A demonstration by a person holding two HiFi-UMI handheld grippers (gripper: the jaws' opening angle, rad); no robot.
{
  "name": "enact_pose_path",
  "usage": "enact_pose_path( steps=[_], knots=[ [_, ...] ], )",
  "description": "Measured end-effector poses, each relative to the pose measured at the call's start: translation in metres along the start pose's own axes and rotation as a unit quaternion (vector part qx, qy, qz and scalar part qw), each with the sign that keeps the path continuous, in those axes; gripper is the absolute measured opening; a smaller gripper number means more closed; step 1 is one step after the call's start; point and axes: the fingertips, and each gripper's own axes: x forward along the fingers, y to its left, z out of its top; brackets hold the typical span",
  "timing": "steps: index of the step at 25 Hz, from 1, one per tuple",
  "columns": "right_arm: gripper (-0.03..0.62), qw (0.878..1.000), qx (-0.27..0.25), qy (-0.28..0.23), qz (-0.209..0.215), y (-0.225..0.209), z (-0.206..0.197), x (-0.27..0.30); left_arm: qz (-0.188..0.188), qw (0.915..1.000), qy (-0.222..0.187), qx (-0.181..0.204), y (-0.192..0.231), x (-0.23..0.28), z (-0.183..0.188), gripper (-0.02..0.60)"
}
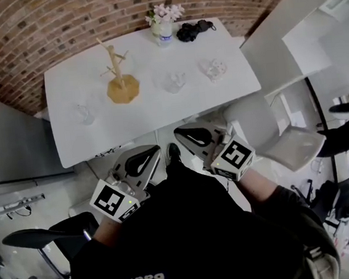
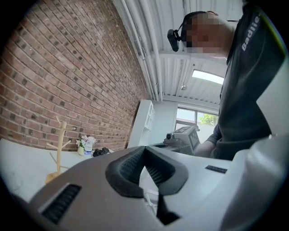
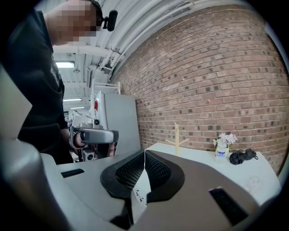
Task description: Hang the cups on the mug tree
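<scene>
Brick walling is seen behind the white tabletop [image 1: 153, 116]; 3 clear cups [image 1: 173, 81] are stood beside the bare mug tree [image 1: 120, 79]; the left tool [image 1: 143, 162] and right tool [image 1: 194, 138] are held closed, empty, short of it; the first pick-up is judged pending; a reach and opened jaws are called for.

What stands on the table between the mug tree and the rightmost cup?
One clear cup stands between the mug tree and the rightmost cup, apart from both; the head view shows it.

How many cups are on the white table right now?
3. One cup sits left of the mug tree, a second cup right of it, a third cup farther right. Clear glass, so another might escape notice.
</scene>
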Motion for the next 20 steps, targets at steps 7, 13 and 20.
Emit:
enact_pose_path(
  steps=[7,13,20],
  knots=[
    [0.029,0.999,-0.030,0.029,0.025,-0.074,-0.011,0.019,0.038,0.9987,0.027,-0.021,0.042,0.049,-0.001,-0.002],
    [0.029,0.995,-0.063,0.066,0.044,-0.142,-0.035,0.032,0.084,0.9955,0.036,-0.027,0.078,0.102,0.000,-0.002],
    [0.031,0.988,-0.074,0.130,0.044,-0.193,-0.080,0.056,0.104,0.9930,0.038,-0.042,0.107,0.125,-0.012,-0.002]
  ],
)
